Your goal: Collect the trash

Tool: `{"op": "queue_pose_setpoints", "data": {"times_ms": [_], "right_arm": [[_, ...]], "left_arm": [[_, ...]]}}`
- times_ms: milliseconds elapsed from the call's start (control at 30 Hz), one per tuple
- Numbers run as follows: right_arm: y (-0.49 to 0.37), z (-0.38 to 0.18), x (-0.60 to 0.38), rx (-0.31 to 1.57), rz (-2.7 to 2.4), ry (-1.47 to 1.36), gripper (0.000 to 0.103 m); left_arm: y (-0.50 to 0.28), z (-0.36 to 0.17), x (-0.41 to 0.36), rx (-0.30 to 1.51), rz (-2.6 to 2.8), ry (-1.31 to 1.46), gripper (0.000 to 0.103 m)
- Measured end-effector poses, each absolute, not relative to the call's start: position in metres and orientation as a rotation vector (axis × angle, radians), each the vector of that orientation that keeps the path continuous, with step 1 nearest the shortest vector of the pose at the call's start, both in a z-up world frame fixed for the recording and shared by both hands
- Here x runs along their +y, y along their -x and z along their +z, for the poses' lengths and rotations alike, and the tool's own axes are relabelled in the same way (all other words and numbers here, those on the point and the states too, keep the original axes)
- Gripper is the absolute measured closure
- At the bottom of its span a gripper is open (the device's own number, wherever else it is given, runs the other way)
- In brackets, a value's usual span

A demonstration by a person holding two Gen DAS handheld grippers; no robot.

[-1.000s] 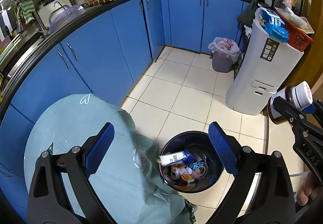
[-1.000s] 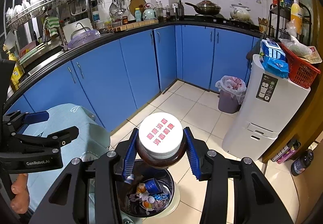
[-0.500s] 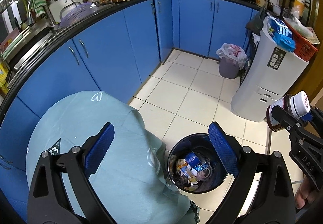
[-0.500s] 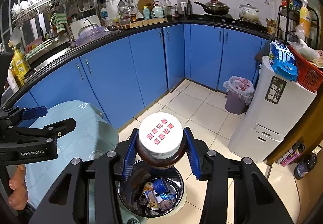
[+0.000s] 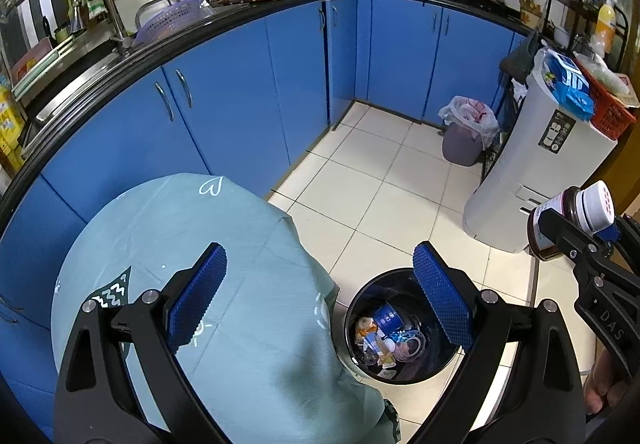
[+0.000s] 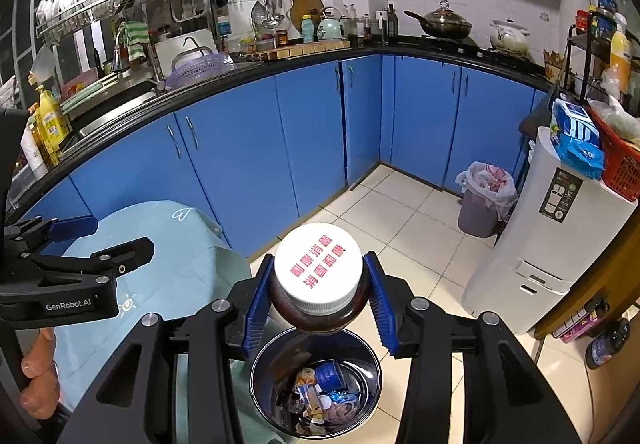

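Observation:
My right gripper (image 6: 318,294) is shut on a brown jar with a white lid and red writing (image 6: 319,274), held above a dark round trash bin (image 6: 262,376) with several pieces of trash inside. In the left wrist view the jar (image 5: 568,222) shows at the right edge, up and to the right of the bin (image 5: 434,364). My left gripper (image 5: 320,304) is open and empty, above the edge of a table under a light teal cloth (image 5: 180,236), left of the bin.
Blue cabinets (image 5: 240,92) under a black counter curve along the left and back. A white appliance (image 5: 536,164) with a red basket stands at the right. A small bin with a white bag (image 5: 466,132) sits in the far corner. Pale tiled floor (image 5: 360,184) lies between.
Both grippers have risen and drawn back, so the bin sits lower and smaller in view. A carton that was dropping at the bin's rim now lies inside. The jar stays gripped.

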State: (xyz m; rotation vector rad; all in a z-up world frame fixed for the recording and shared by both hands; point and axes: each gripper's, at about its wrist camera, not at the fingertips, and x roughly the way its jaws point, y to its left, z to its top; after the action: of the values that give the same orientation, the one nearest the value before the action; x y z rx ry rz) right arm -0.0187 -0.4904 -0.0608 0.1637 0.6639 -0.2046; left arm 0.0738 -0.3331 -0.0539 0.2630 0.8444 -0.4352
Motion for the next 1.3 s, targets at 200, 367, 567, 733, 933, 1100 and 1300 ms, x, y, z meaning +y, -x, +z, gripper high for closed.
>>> {"op": "queue_pose_setpoints", "data": {"times_ms": [200, 367, 567, 733, 933, 1100, 1300], "right_arm": [[0.023, -0.055, -0.486, 0.626, -0.23, -0.136, 0.024], [0.02, -0.053, -0.484, 0.631, -0.248, -0.123, 0.022], [0.02, -0.052, -0.486, 0.627, -0.255, -0.134, 0.02], [0.021, -0.052, -0.486, 0.627, -0.255, -0.136, 0.02], [0.021, -0.051, -0.487, 0.627, -0.255, -0.136, 0.02], [0.021, -0.051, -0.487, 0.627, -0.254, -0.135, 0.02], [0.021, -0.05, -0.487, 0.627, -0.256, -0.135, 0.02]], "left_arm": [[-0.074, -0.054, -0.33, 0.844, -0.434, -0.257, 0.01], [-0.077, -0.054, -0.328, 0.849, -0.43, -0.246, 0.01], [-0.078, -0.053, -0.326, 0.847, -0.431, -0.248, 0.01], [-0.077, -0.052, -0.325, 0.842, -0.432, -0.248, 0.01], [-0.076, -0.051, -0.325, 0.836, -0.436, -0.25, 0.01], [-0.075, -0.05, -0.326, 0.833, -0.437, -0.252, 0.01], [-0.074, -0.05, -0.326, 0.834, -0.439, -0.252, 0.01]]}}
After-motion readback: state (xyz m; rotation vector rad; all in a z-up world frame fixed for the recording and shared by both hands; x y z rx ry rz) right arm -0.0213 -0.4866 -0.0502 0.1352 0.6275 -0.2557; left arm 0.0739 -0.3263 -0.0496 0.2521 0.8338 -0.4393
